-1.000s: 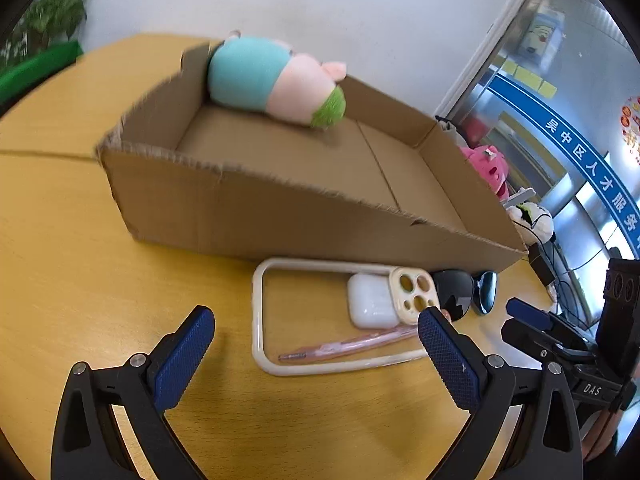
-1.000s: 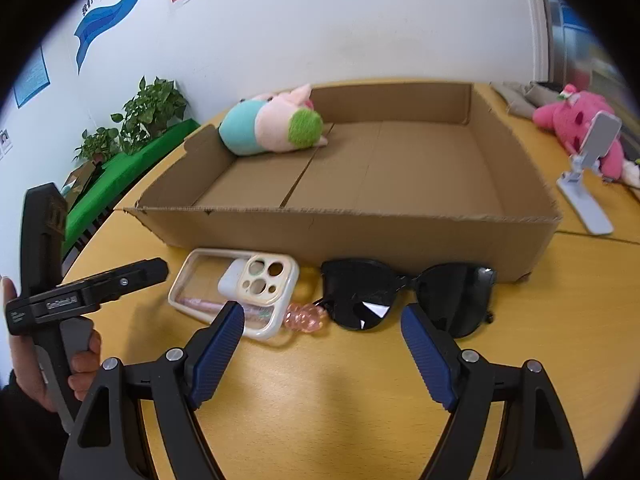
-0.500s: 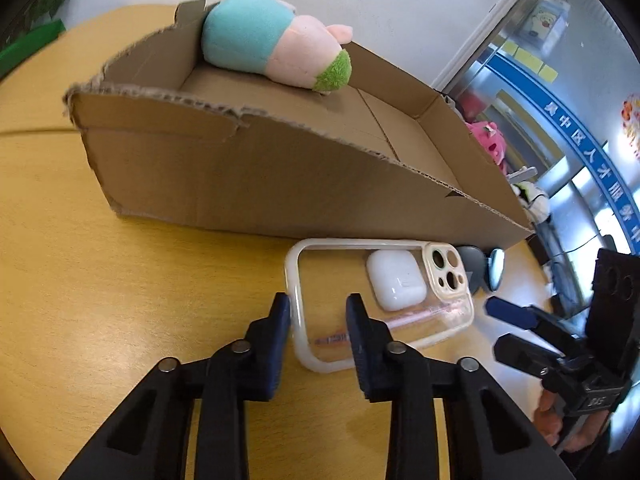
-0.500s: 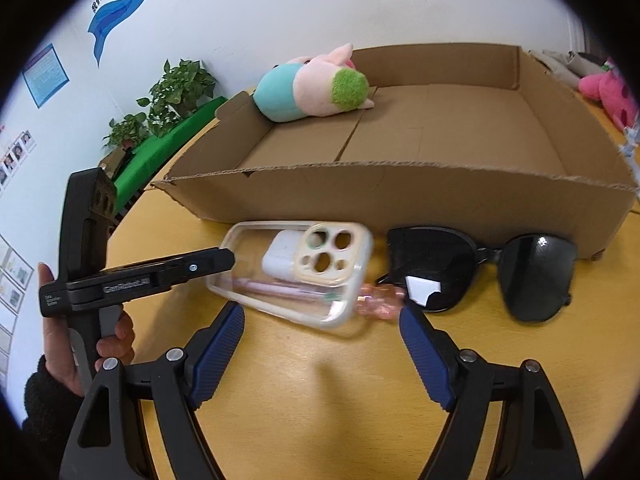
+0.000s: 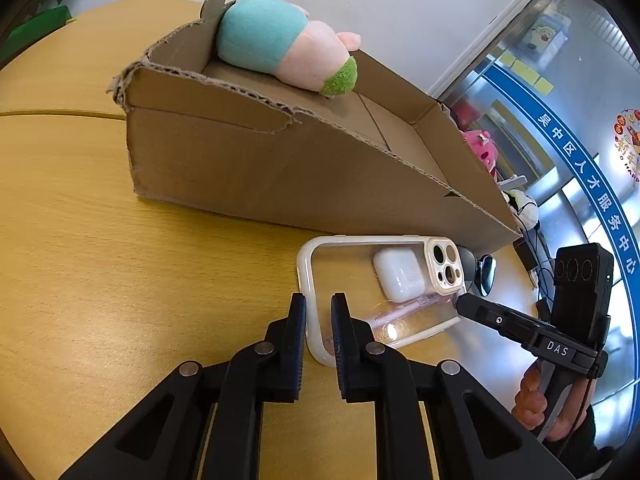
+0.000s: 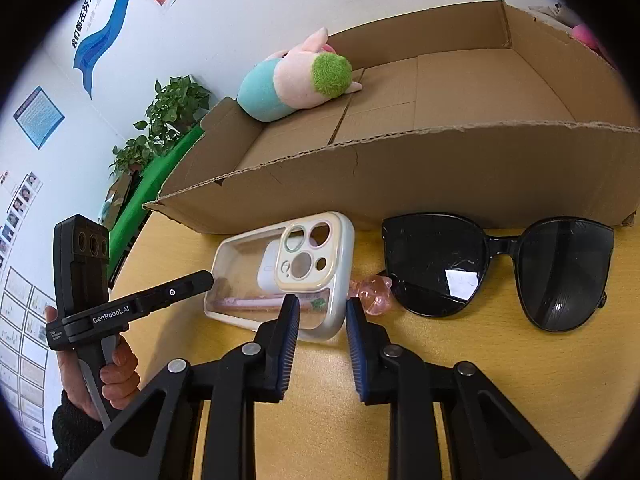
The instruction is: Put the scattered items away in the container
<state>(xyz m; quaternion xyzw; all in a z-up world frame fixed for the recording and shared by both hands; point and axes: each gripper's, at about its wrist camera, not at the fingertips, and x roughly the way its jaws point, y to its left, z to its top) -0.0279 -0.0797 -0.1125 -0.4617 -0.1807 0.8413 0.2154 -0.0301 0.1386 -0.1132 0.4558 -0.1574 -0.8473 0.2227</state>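
Both grippers closed in on phone case [image 5: 376, 276] since a second ago, pads gone from wide to narrow. Left gripper [image 5: 318, 316] now pinching white rim at case's bottom end, pads tight on either side. Right gripper [image 6: 322, 316] straddling case's corner at camera-cutout end, small gap to right pad, so contact hard to confirm, probably clamped. Case lying flat on wooden table [image 5: 100, 280], just in front of cardboard box [image 5: 280, 168] near wall. White earbuds case [image 5: 400, 274] and pink pen [image 6: 260, 303] under/inside clear case back, pen's pink bear-shaped end [image 6: 372, 294] sticking out on right. Black sunglasses [image 6: 496, 268] right of case, lenses down toward table, close to box wall, left lens beside pen end. Pig plush [image 6: 296, 80] with teal body, green patch, lying inside box at far left corner. Green plant [image 6: 172, 120] far left behind table
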